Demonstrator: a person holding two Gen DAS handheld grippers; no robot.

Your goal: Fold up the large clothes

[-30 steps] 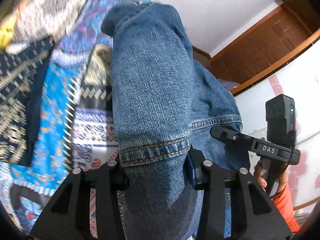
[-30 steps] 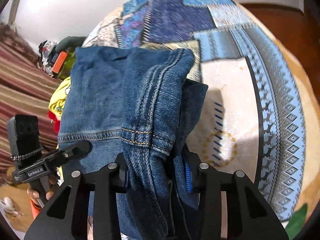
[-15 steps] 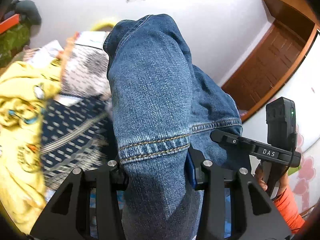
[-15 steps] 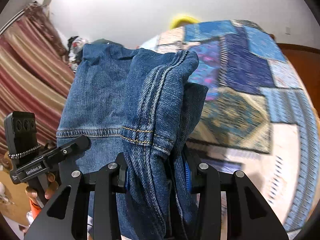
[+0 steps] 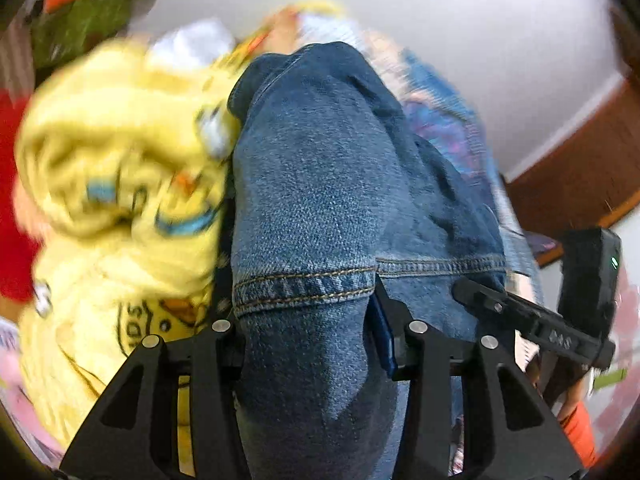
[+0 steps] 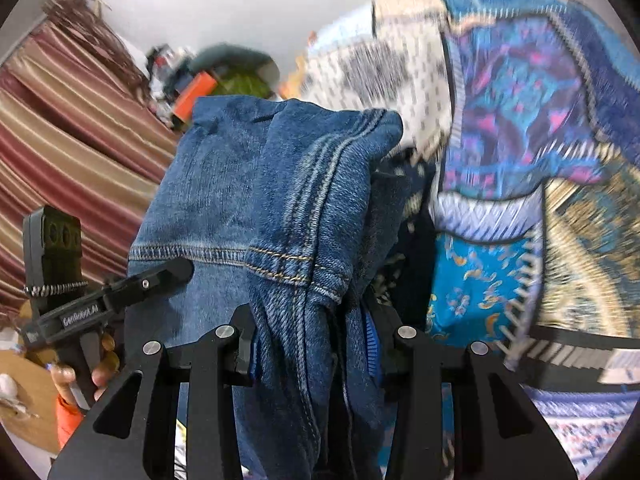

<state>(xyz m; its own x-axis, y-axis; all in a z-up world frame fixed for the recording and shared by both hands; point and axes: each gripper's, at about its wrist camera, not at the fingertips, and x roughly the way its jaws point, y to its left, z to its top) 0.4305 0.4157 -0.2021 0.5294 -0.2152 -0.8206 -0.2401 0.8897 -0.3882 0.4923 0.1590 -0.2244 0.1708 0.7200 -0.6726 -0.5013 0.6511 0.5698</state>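
Folded blue jeans fill the middle of the left wrist view, held up off the bed. My left gripper is shut on one end of the jeans, the hem seam just above its fingers. In the right wrist view the same jeans hang over my right gripper, which is shut on a bunched fold. Each gripper shows in the other's view, my right gripper at the right edge and my left gripper at the left edge, side by side on the jeans.
A crumpled yellow printed garment lies left of the jeans. A patchwork blue and purple bedspread covers the bed on the right. Striped maroon curtains hang at left, with a clutter pile behind. A brown wooden door is at right.
Both grippers have swung with the jeans towards the head of the bed. The yellow garment has come into the left wrist view; the bedspread now fills the right side of the right wrist view.
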